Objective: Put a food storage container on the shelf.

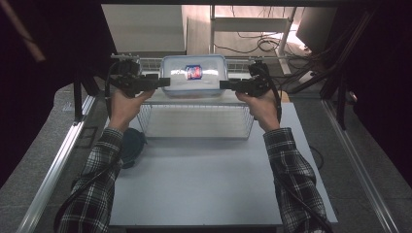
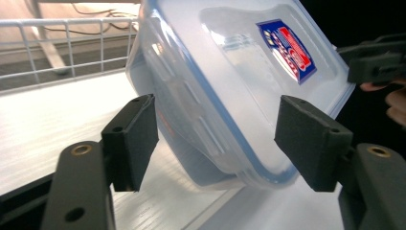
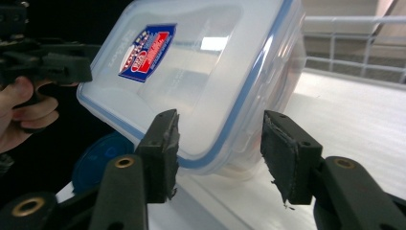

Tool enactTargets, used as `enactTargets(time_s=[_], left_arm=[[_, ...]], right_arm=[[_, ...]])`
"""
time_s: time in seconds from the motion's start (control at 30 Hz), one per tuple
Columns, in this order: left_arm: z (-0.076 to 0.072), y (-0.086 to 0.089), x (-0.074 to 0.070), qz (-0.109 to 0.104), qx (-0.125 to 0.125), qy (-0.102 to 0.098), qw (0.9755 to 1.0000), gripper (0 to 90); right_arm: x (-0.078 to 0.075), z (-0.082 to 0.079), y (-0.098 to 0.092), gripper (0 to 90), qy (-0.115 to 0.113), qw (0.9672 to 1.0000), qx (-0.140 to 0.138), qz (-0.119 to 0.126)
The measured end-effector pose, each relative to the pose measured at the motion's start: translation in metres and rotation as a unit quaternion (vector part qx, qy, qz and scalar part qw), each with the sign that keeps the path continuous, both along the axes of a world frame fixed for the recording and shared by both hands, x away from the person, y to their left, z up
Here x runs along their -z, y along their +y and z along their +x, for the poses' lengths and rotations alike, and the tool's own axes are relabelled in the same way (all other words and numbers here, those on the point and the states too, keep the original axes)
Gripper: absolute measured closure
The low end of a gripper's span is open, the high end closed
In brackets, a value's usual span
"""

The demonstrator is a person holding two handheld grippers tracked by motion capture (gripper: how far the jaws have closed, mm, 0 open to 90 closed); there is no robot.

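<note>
While straddling the container at upper centre, left gripper and right gripper jaws stand released, pads clear; advise backing straight out, level, without nudging its ends.

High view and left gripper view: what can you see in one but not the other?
The high view takes in the wire basket, a dark blue lid on the table, and the checked sleeves. The left gripper view gives the left gripper close up, its pads apart on either side of the box's end. Both show the clear plastic box with its red and blue label and the right gripper.
</note>
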State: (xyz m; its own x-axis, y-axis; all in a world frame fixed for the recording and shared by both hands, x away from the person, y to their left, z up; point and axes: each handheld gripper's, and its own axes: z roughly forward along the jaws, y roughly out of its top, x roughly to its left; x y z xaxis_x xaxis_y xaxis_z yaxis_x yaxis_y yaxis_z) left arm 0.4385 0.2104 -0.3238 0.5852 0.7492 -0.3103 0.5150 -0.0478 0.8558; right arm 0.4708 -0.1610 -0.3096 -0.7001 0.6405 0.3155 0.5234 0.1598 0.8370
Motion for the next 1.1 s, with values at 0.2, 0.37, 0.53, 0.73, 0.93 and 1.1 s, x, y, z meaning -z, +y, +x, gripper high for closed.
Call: enactTargets(time_s=[0.2, 0.37, 0.53, 0.73, 0.93, 1.1], left_arm=[[-0.003, 0.000, 0.000, -0.005, -0.010, -0.011, 0.9999, 39.5], [-0.001, 0.003, 0.003, -0.033, -0.004, -0.004, 0.9994, 47.2], [-0.002, 0.003, 0.005, -0.040, -0.003, -0.004, 0.9992, 48.7], [-0.005, 0.002, 0.004, -0.037, -0.003, -0.004, 0.9993, 48.4], [-0.014, 0.000, 0.000, -0.017, -0.018, -0.029, 0.9993, 31.3], [-0.030, 0.001, -0.002, -0.021, -0.003, -0.046, 0.9987, 22.2]], right_arm=[[-0.003, 0.001, -0.001, 51.9, -0.011, 0.9998, 0.017, 0.003], [-0.004, 0.000, -0.001, 51.9, -0.016, 0.9996, 0.023, 0.000], [-0.004, -0.001, -0.001, 53.7, -0.014, 0.9997, 0.021, 0.005], [-0.004, -0.001, -0.002, 52.3, -0.013, 0.9997, 0.021, 0.004], [-0.004, -0.002, -0.003, 42.1, -0.024, 0.9993, 0.029, -0.001], [-0.001, -0.011, -0.003, 28.3, -0.038, 0.9991, 0.014, -0.007]])
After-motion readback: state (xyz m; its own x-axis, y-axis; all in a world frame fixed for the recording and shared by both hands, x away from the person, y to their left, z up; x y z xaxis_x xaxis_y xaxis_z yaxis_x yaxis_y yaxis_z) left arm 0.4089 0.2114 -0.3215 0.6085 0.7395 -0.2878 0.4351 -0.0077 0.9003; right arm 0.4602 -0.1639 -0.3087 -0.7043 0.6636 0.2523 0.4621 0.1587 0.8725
